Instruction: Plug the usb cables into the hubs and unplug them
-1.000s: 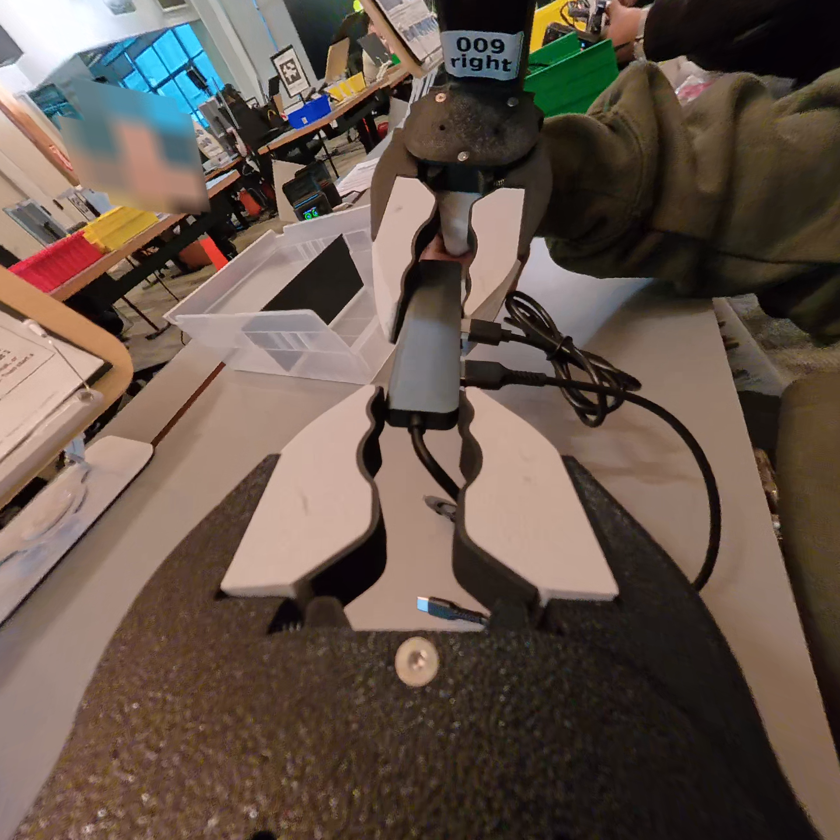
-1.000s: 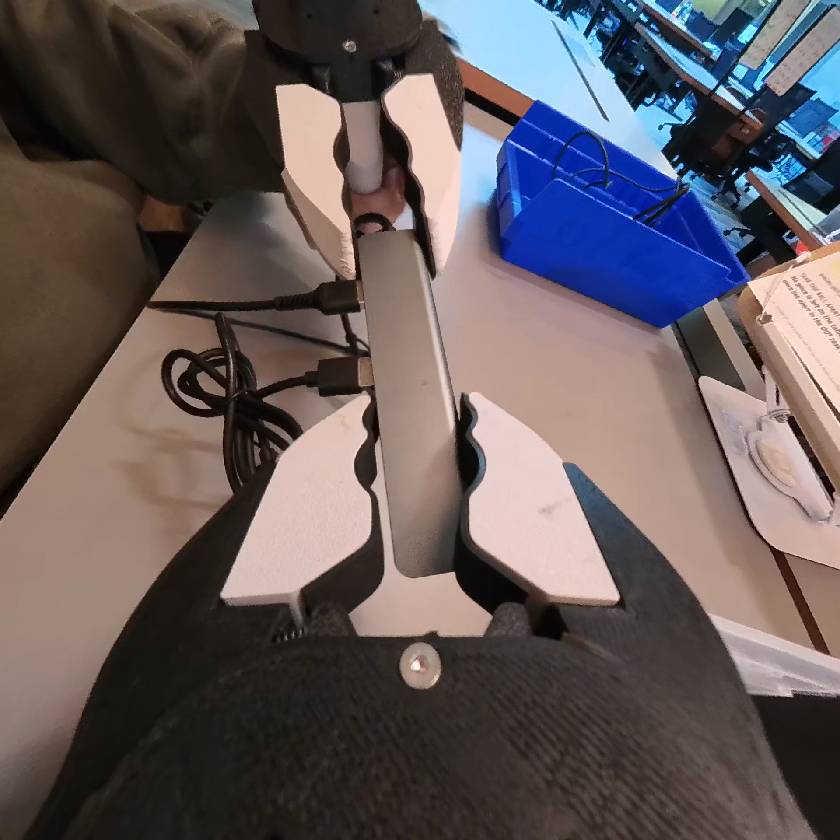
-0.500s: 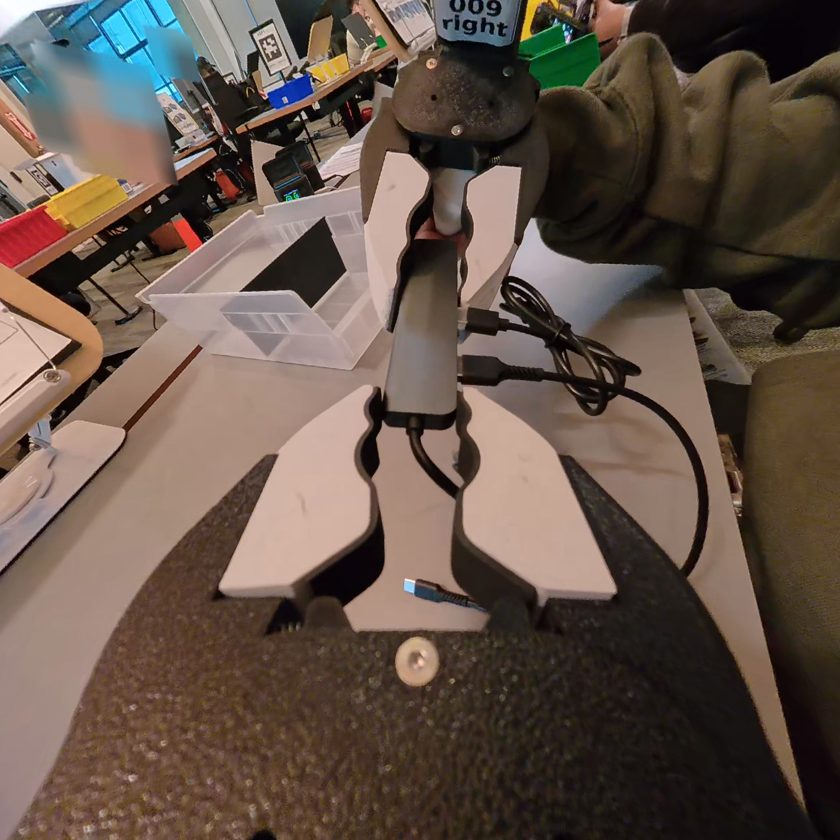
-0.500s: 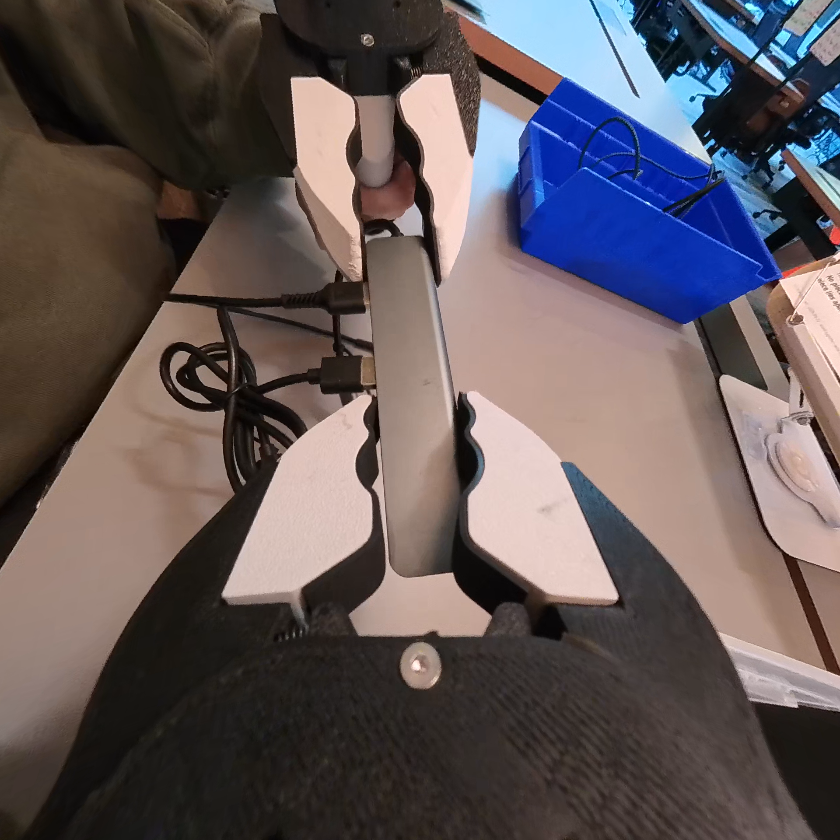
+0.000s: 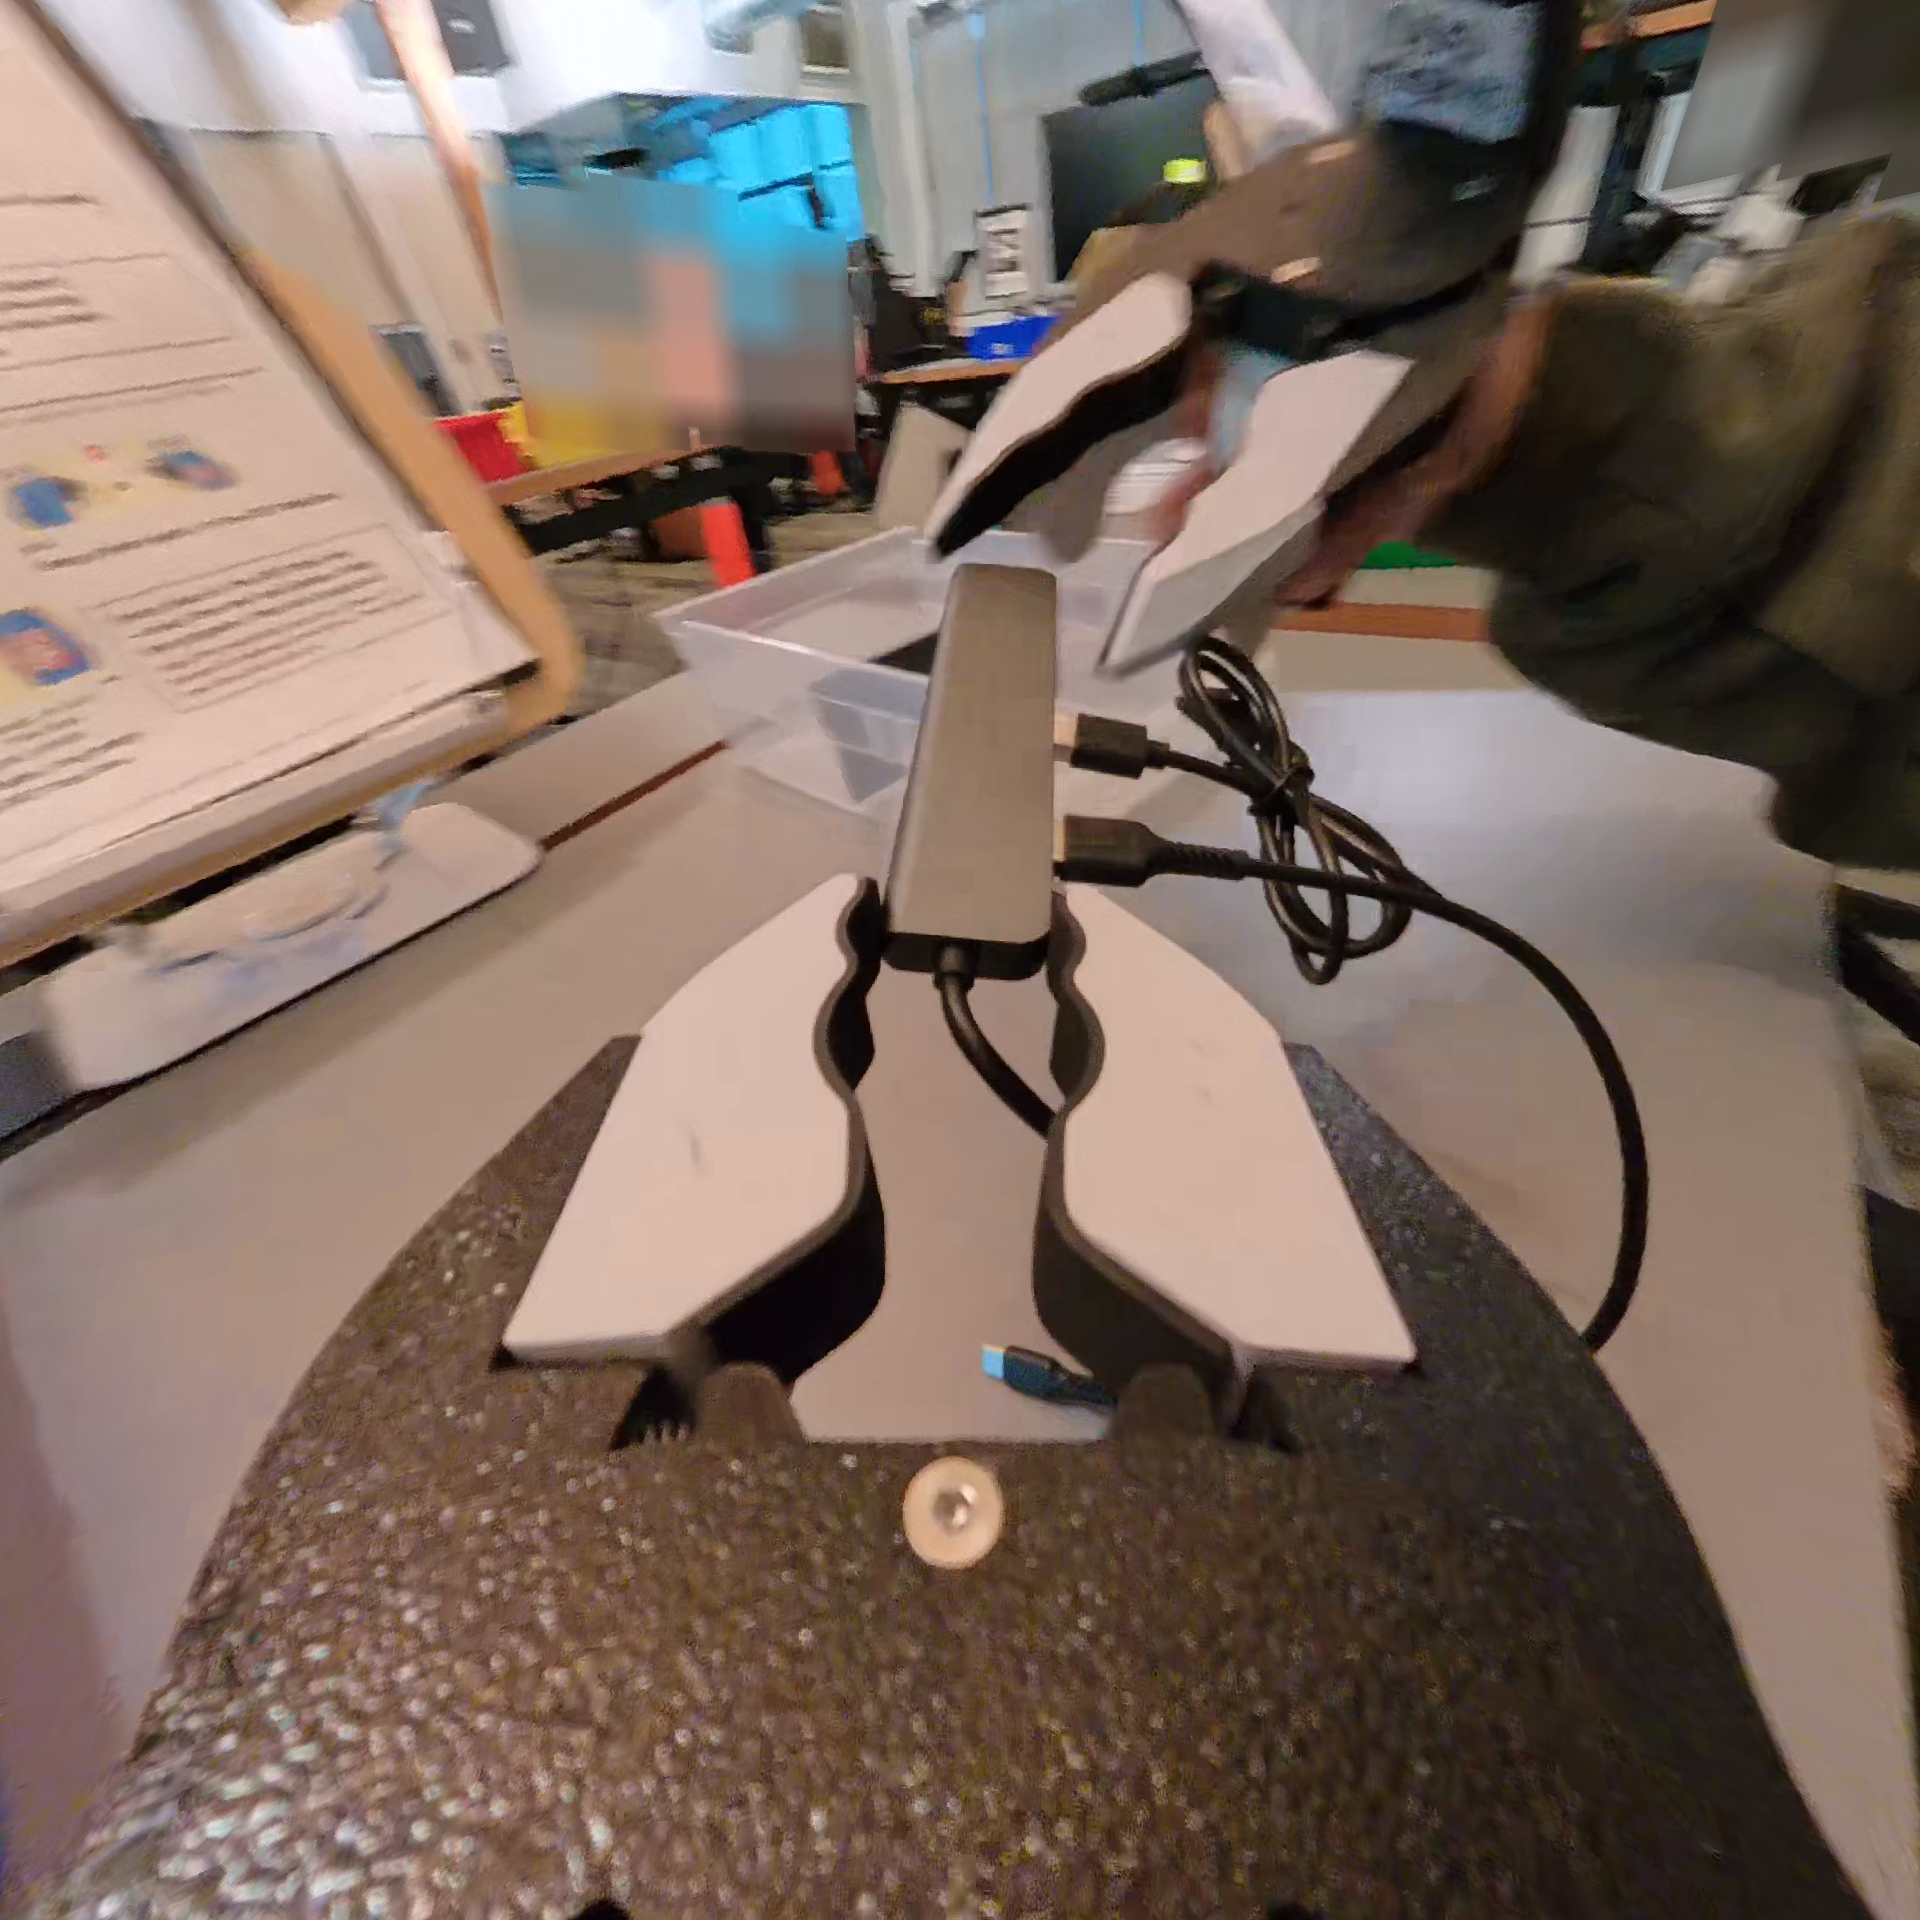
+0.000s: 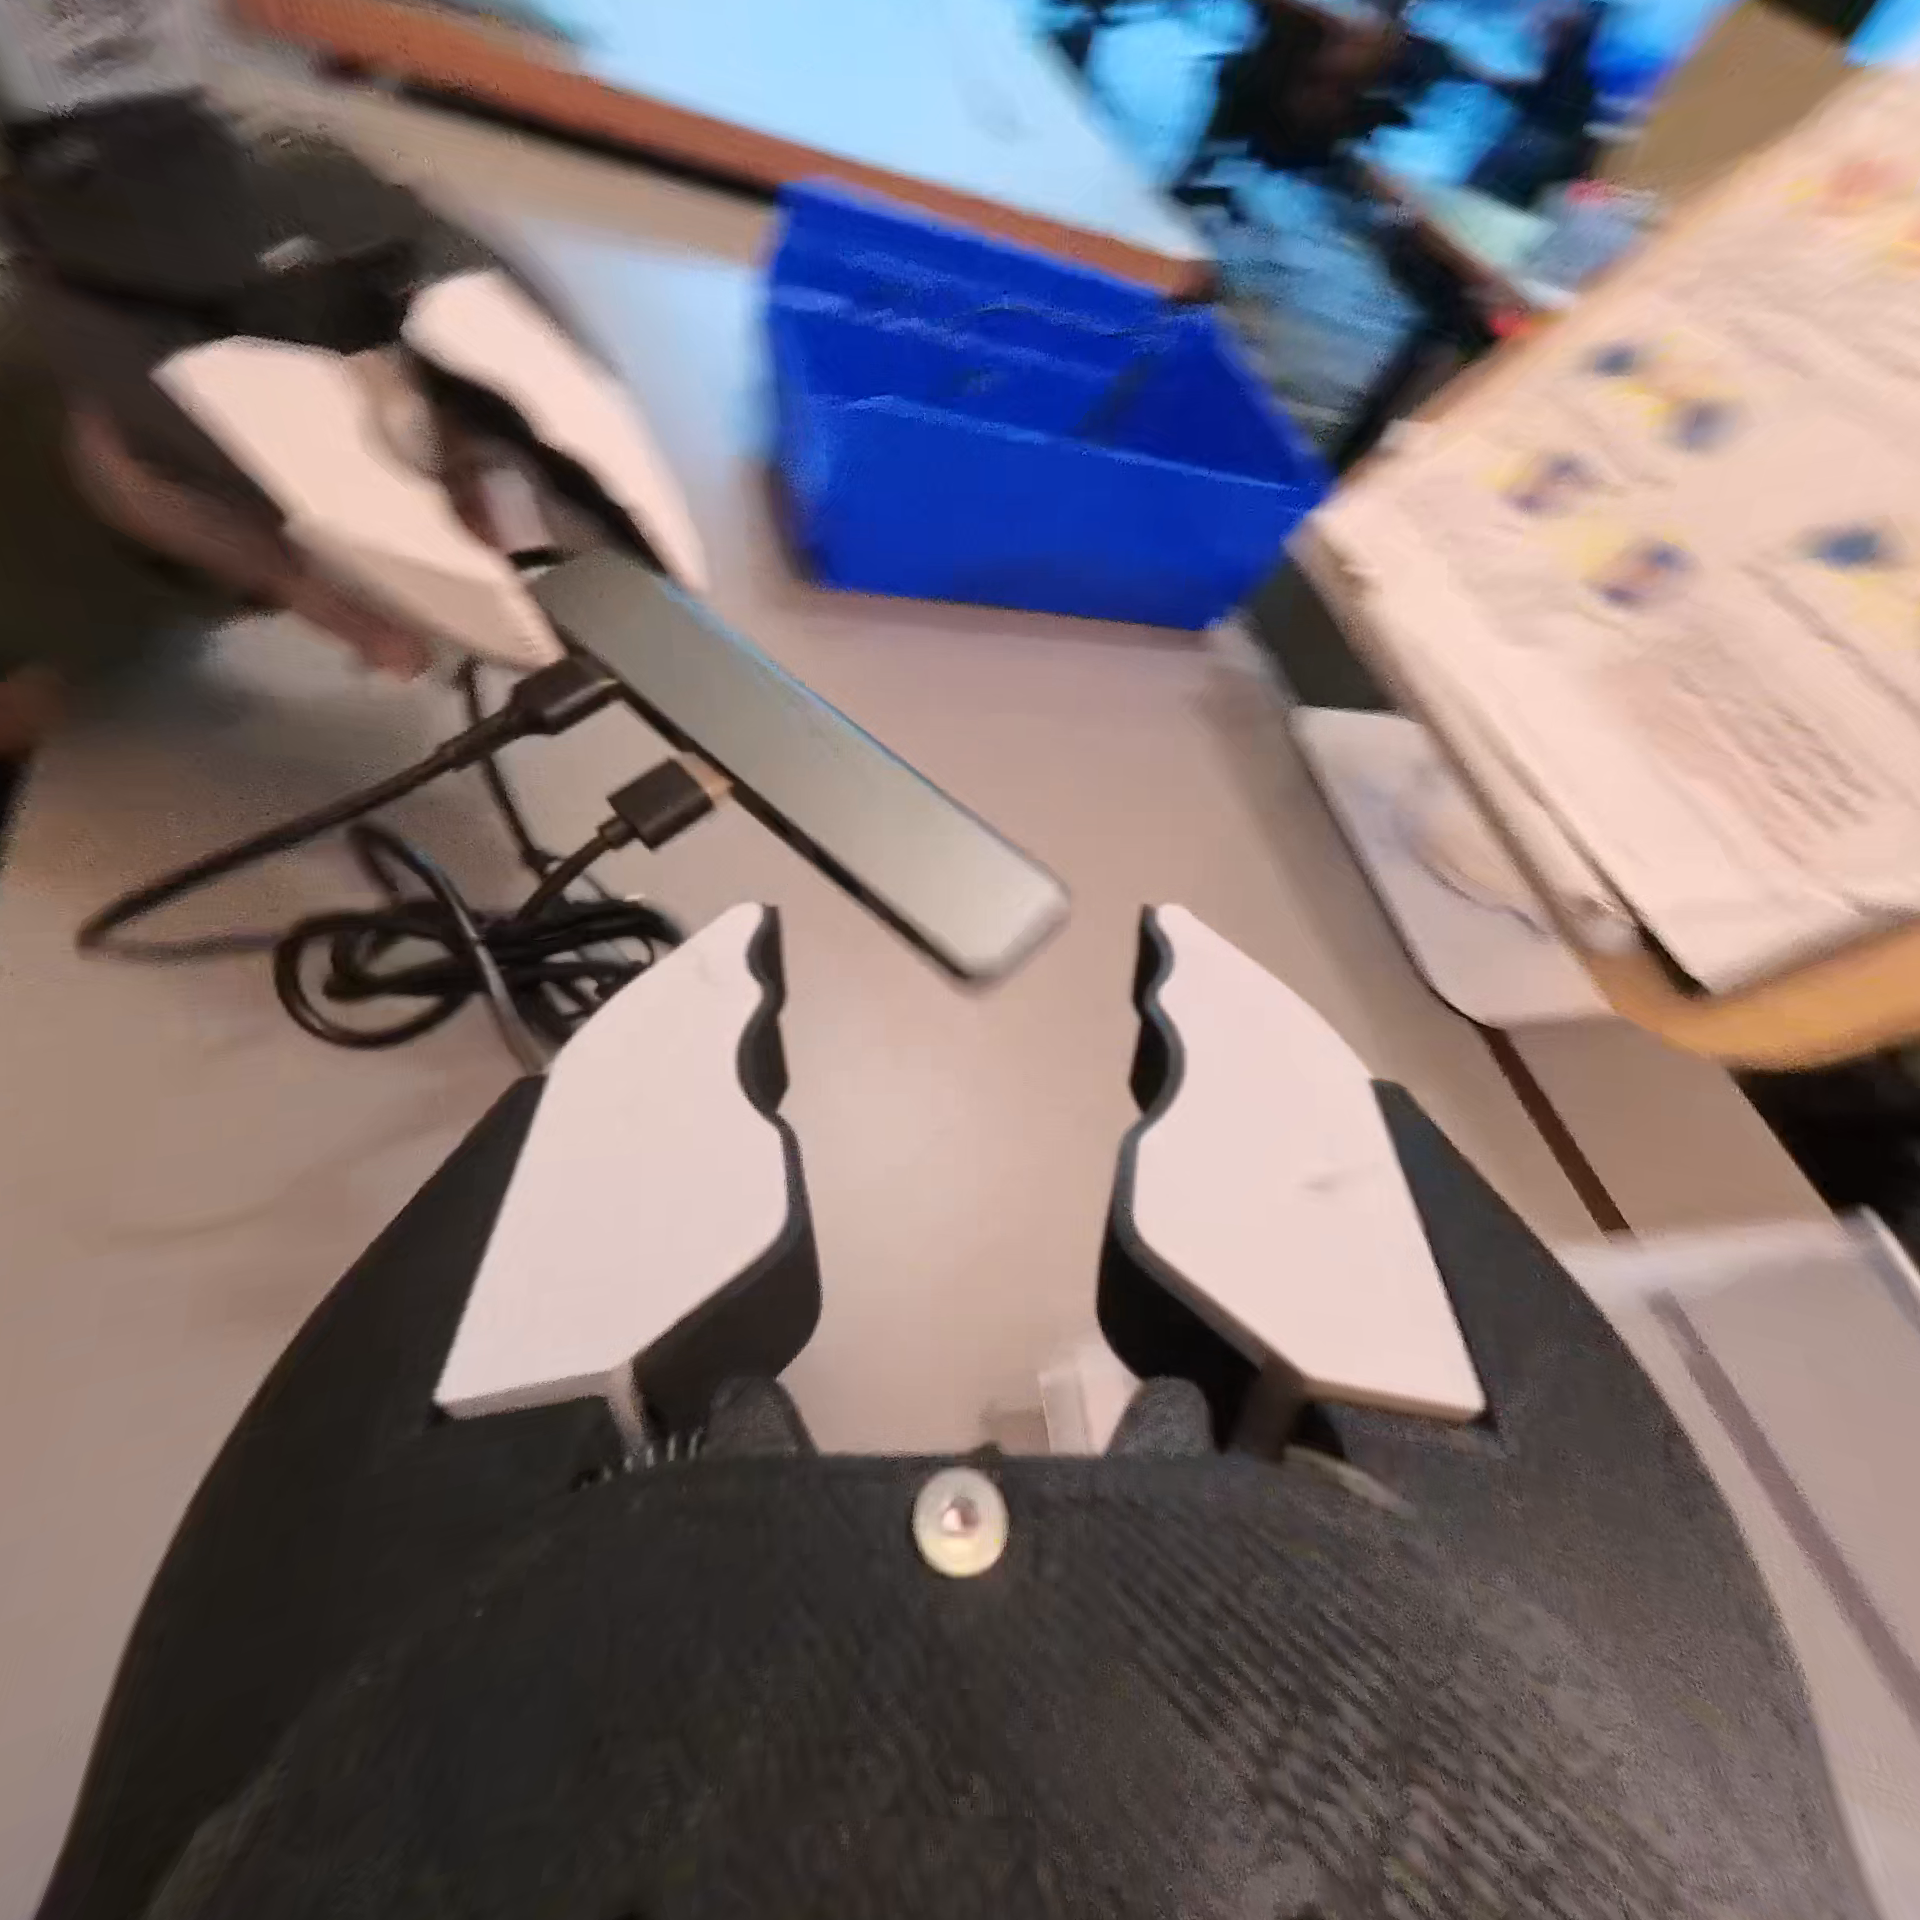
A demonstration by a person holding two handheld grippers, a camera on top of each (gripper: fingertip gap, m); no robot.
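My left gripper (image 5: 961, 920) is shut on the near end of the grey USB hub (image 5: 977, 748) and holds it tilted up above the table. Two black USB plugs (image 5: 1107, 743) (image 5: 1107, 840) sit in the hub's right side, and their cables (image 5: 1294, 821) lie coiled on the table. The hub's own lead ends in a blue-tipped plug (image 5: 1023, 1369) under my fingers. My right gripper (image 6: 956, 925) is open and empty, just off the hub's free end (image 6: 800, 748). It also shows in the left wrist view (image 5: 1029, 601), above the hub's far end. The right wrist view is blurred.
A blue bin (image 6: 1018, 468) stands behind the hub. A clear plastic box (image 5: 810, 665) sits beyond it in the left wrist view. A board with printed sheets (image 6: 1662, 520) on a stand leans over the grey table (image 6: 1039, 727). A person's olive sleeve (image 5: 1683, 540) is at the right.
My right gripper has opened, let go of the hub's far end and drawn back. My left gripper still holds the hub, which has swung and tilted up.
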